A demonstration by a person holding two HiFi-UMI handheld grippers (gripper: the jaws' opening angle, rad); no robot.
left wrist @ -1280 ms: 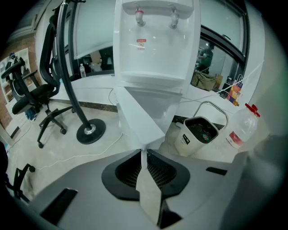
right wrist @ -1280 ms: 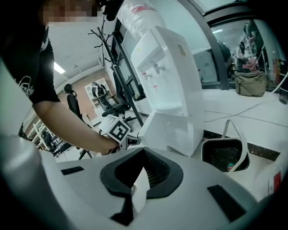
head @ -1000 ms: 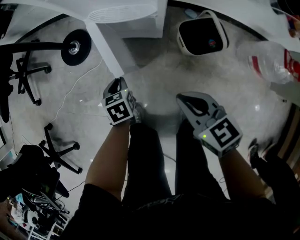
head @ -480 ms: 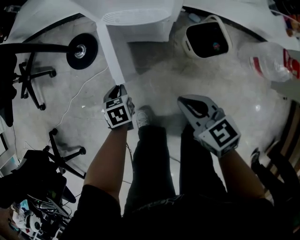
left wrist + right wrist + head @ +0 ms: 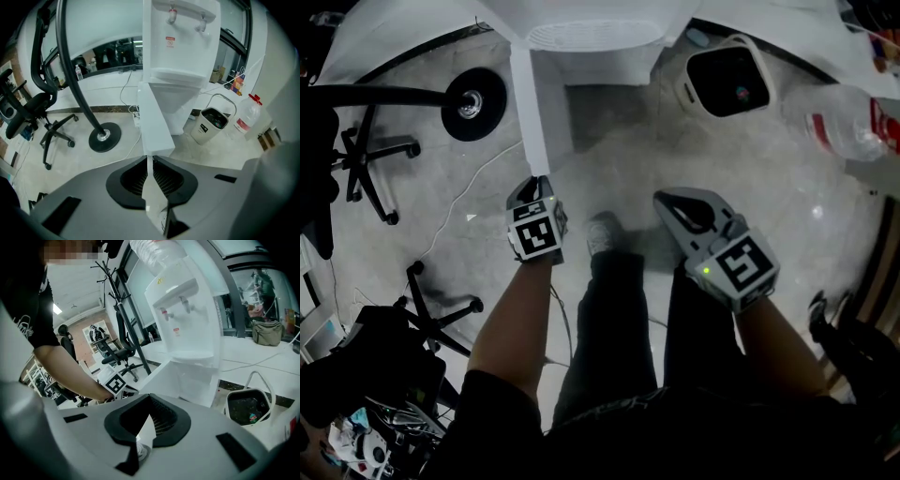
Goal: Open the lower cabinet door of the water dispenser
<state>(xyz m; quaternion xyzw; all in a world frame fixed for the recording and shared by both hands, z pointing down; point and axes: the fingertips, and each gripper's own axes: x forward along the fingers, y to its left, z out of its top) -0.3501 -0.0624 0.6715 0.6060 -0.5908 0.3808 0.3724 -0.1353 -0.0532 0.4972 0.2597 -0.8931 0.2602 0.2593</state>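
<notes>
The white water dispenser (image 5: 591, 37) stands at the top of the head view. Its lower cabinet door (image 5: 530, 103) is swung out toward me as a narrow white panel. My left gripper (image 5: 534, 187) is shut on the door's free edge. In the left gripper view the door (image 5: 154, 122) runs from the dispenser (image 5: 180, 42) down into the pinched jaws of the left gripper (image 5: 149, 161). My right gripper (image 5: 670, 202) hangs to the right of the door, shut and empty. It looks at the dispenser (image 5: 187, 324) and the open door (image 5: 159, 376).
A white bin (image 5: 729, 80) with a black liner sits right of the dispenser, with a large water bottle (image 5: 844, 122) further right. A coat stand's round base (image 5: 473, 103) and office chairs (image 5: 366, 159) are to the left. The person's shoe (image 5: 602, 234) is between the grippers.
The door has swung further out from the dispenser, with the left gripper drawing its edge along. The right gripper has kept its place beside it.
</notes>
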